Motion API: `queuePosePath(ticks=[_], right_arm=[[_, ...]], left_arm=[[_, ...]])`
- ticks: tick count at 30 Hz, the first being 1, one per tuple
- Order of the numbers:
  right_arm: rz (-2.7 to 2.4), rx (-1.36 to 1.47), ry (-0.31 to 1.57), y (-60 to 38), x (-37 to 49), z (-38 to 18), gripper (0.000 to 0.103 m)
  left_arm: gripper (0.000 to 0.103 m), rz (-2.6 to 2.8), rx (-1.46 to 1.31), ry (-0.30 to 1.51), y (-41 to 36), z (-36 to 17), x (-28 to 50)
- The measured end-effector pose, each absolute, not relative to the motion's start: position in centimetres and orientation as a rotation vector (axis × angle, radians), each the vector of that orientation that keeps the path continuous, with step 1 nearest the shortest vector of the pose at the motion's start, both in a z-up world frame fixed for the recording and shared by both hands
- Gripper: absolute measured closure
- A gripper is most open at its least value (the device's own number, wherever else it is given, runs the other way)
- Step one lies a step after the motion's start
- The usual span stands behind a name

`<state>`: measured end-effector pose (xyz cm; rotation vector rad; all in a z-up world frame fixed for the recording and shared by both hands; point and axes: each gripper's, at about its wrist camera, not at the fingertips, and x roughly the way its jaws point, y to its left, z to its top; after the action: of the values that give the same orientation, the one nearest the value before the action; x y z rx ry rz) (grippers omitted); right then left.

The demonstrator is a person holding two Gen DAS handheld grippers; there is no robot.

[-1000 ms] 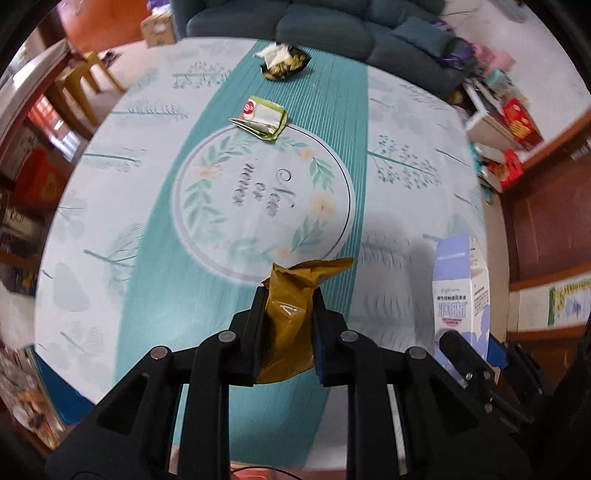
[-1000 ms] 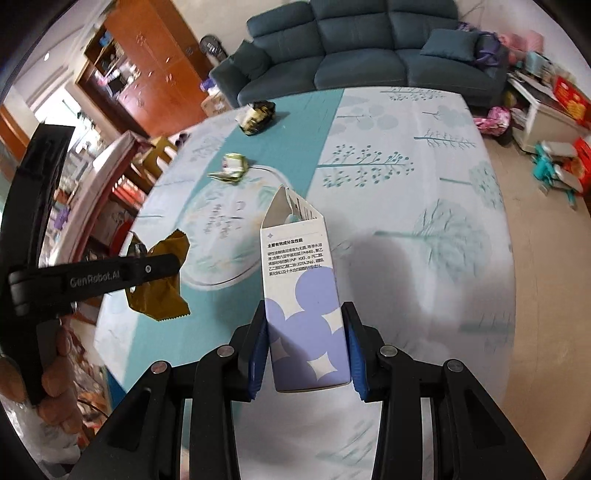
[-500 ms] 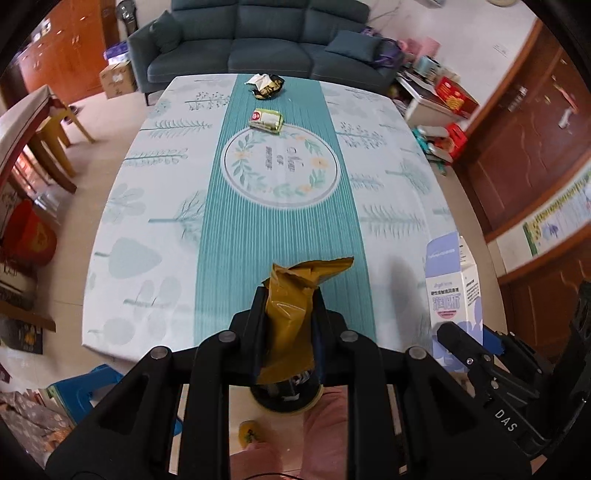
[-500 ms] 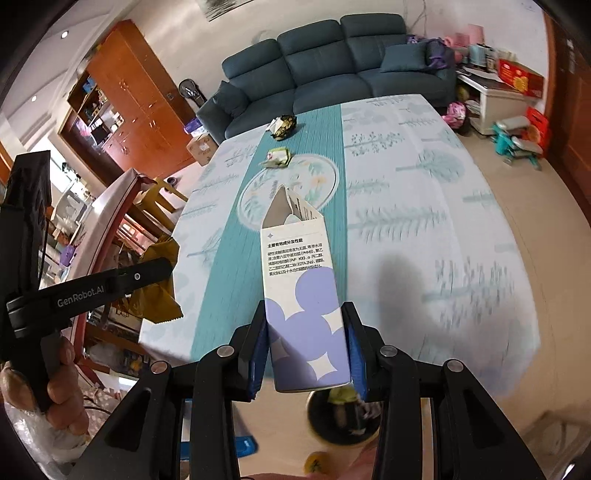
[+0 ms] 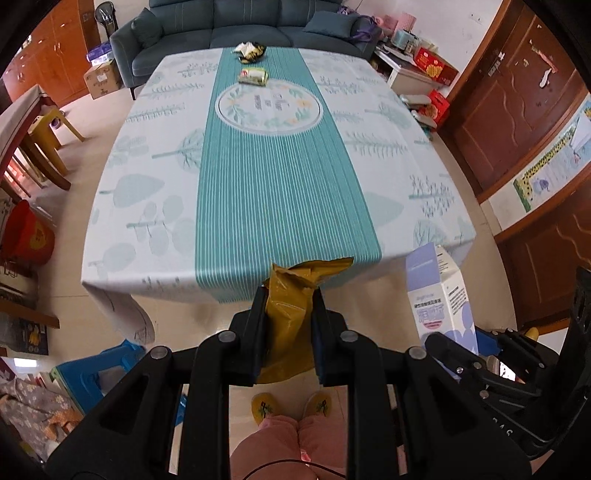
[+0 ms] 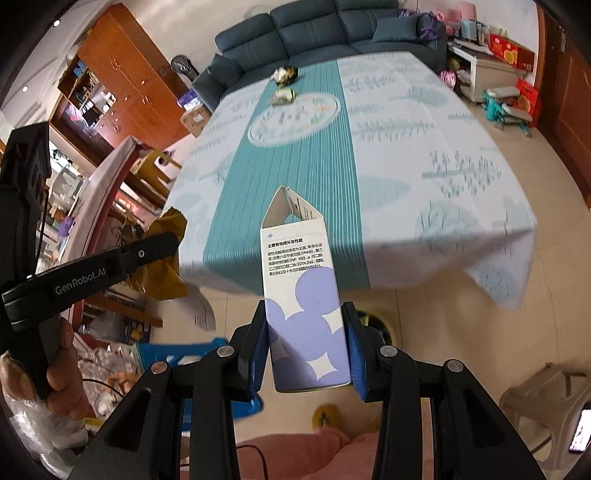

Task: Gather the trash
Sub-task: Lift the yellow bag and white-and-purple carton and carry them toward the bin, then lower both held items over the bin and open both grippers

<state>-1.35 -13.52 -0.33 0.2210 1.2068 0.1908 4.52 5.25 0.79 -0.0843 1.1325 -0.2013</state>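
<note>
My left gripper is shut on a crumpled mustard-yellow wrapper, held in the air off the near edge of the table. My right gripper is shut on a white and lilac carton with its top open; the carton also shows at the right of the left wrist view. A green and white wrapper and a dark crumpled snack bag lie on the teal runner at the table's far end. The left gripper and yellow wrapper show at the left of the right wrist view.
A round bin stands on the floor under the table's near edge. A blue stool is at the lower left, a white plastic stool at the right. A blue sofa is behind the table. My slippered feet are below.
Both grippers have pulled back and up from over the table to beyond its near edge, still holding the wrapper and the carton. The floor and my feet have come into view.
</note>
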Motion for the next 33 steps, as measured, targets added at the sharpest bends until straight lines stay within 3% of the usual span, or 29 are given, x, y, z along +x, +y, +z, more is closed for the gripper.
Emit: queuePosePath(ticks=[10, 20, 33], right_arm=[[0.213, 0.23, 1.329, -16.0, -4.8, -7.8, 0.066], [0.181, 0.298, 1.47, -17.9, -6.6, -21.4, 0.066], [0.071, 0.38, 1.518, -19.4, -4.6, -36.5, 0.065]], left_arm=[[0.085, -0.189, -0.067, 1.209, 1.7, -5.9, 0.4], [0.085, -0.161, -0.06, 1.307, -0.6, -18.0, -1.2], [0.085, -0.122, -0.106, 1.393, -1.4, -33.2, 1.4]])
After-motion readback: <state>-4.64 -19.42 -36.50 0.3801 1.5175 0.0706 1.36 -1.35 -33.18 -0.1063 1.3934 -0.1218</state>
